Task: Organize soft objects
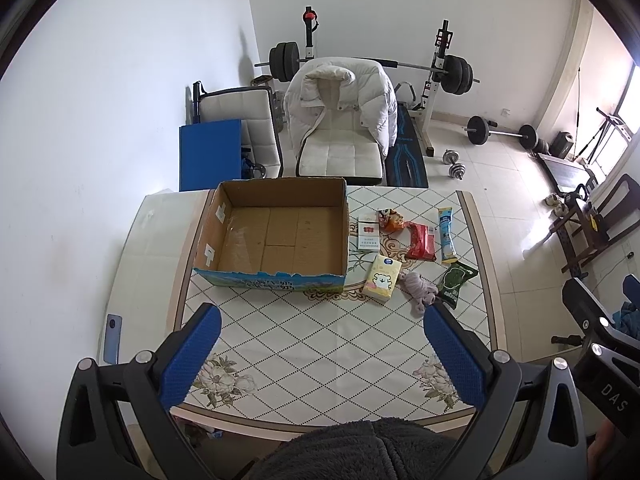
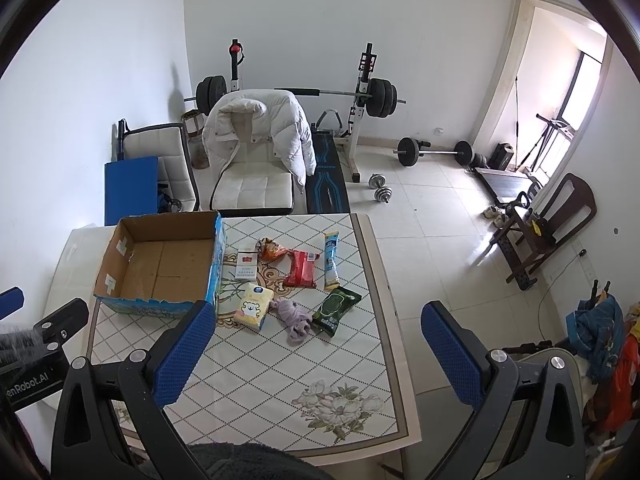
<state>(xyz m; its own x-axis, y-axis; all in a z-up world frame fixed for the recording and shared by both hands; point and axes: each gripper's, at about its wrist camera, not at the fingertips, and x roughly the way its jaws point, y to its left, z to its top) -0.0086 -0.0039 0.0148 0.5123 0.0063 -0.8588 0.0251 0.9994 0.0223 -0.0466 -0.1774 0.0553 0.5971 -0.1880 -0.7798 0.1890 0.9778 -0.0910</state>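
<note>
Print on white-red pack (image 1: 368, 233) and green pouch (image 1: 455, 283) too small to read. Left fingertip (image 2: 191, 332) hides box (image 2: 160, 264) corner at 5 o'clock. Bench (image 1: 328, 364) near edge covered by grey fleece (image 1: 360, 448) at 6 o'clock. Fleece cut by frame bottom.
</note>
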